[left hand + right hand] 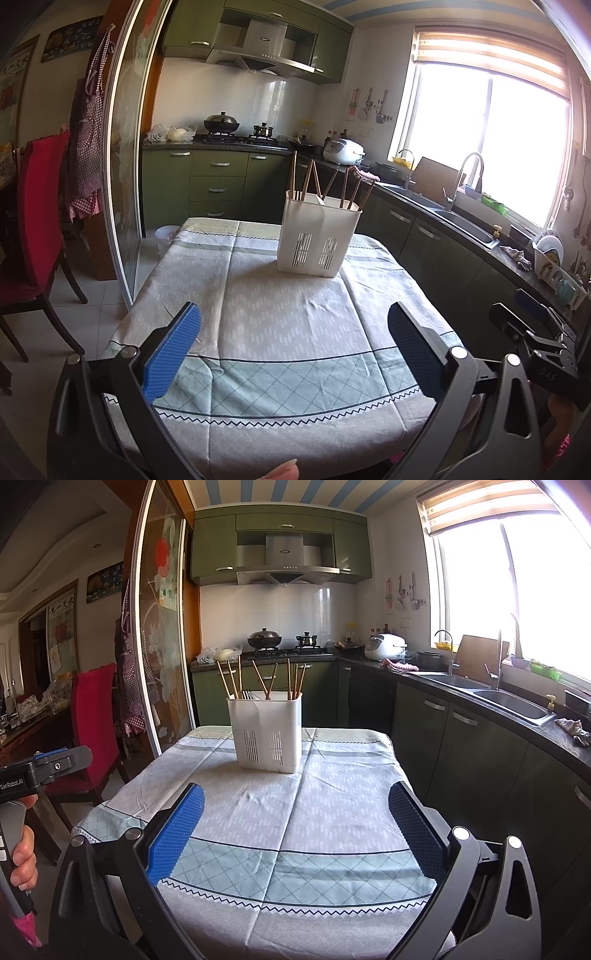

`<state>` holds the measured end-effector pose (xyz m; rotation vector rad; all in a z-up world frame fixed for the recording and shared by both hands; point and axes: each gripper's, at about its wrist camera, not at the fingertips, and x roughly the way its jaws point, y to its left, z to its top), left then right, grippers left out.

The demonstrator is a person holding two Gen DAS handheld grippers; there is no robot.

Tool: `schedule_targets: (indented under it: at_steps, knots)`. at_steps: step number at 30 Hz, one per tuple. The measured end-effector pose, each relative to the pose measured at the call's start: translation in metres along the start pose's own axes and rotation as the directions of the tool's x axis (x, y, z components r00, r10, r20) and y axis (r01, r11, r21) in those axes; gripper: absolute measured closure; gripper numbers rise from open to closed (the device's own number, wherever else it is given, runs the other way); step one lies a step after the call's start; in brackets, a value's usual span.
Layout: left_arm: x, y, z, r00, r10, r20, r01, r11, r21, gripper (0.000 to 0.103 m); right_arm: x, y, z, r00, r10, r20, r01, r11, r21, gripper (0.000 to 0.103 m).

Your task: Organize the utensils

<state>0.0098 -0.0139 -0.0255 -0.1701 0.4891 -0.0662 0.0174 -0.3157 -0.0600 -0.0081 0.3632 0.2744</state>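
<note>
Room: kitchen with green cabinets, a bright window point(491, 147) on the right, a sink point(509, 701) below it, a red chair point(92, 716) at far left.
Worktop point(280, 325): covered by a pale patterned cloth with a teal checked band near the front edge; bare between the fingers and the holder, nothing in the way.
Utensil holder point(317, 240): white plastic, upright, slotted vents low on the front, set toward the far half of the worktop, near the middle.
Chopsticks point(291, 681): wooden, standing tips-up in the utensil holder, leaning at mixed angles across its compartments; metal fork tines just showing at the rim in the right wrist view.
Left gripper point(293, 343): held low over the near edge of the worktop, aimed at the utensil holder; blue-padded fingers spread wide, nothing between them.
Right gripper point(295, 827): same low pose beside the left one, pointed at the utensil holder; fingers point(173, 834) wide apart and empty.
Hand point(22, 853): wrapped round the left gripper's handle, at the left edge of the right wrist view.
Fingertip point(282, 470): just inside the bottom edge of the left wrist view.
</note>
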Motion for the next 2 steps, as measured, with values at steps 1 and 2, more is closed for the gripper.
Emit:
schedule_targets:
  at_steps: [1, 2]
  knots:
    - [0.0009, 0.0004, -0.0002, 1.0, 0.003, -0.001, -0.003, 1.0, 0.002, 0.007, 0.0013, 0.0001, -0.0006, 1.0, 0.0, -0.002, 0.0, 1.0, 0.001, 0.005]
    - [0.0018, 0.0006, -0.0004, 1.0, 0.003, -0.003, -0.003, 1.0, 0.002, 0.007, 0.0028, -0.0007, -0.0016, 1.0, 0.0, -0.004, 0.0, 1.0, 0.003, 0.005]
